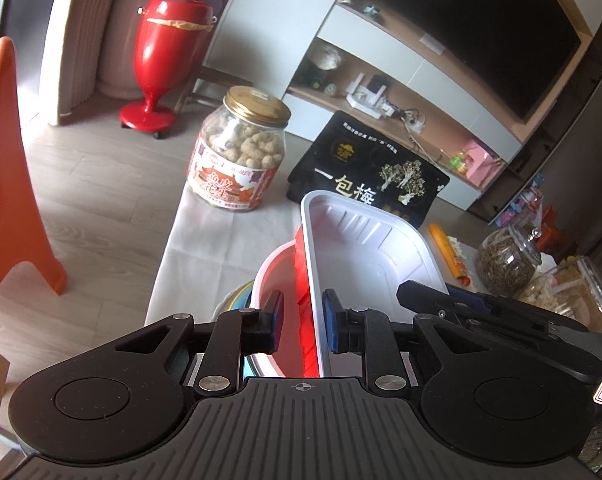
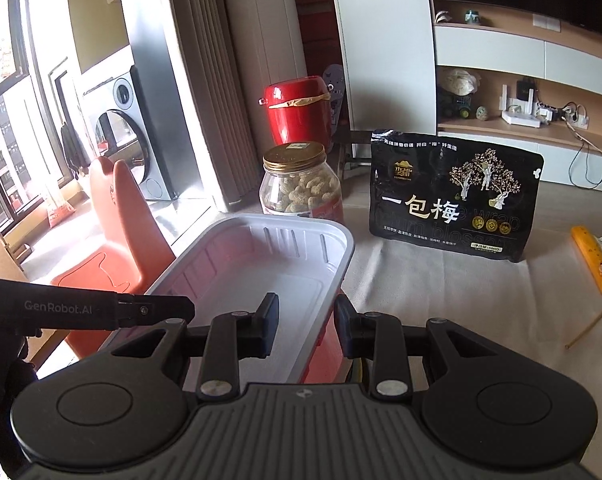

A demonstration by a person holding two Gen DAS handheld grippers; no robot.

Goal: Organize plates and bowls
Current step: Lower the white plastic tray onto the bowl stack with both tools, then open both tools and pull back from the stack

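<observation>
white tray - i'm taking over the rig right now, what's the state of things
Left gripper: fingers straddle the left wall of the white tray, not clearly pressing it.
Right gripper: fingers on the tray's right wall, seemingly gripping.
The tray is tilted, partly over the round bowl, which tops a stack of bowls.
Done: tray brought to the stack.
Left: settle it level, let go with both.
</observation>
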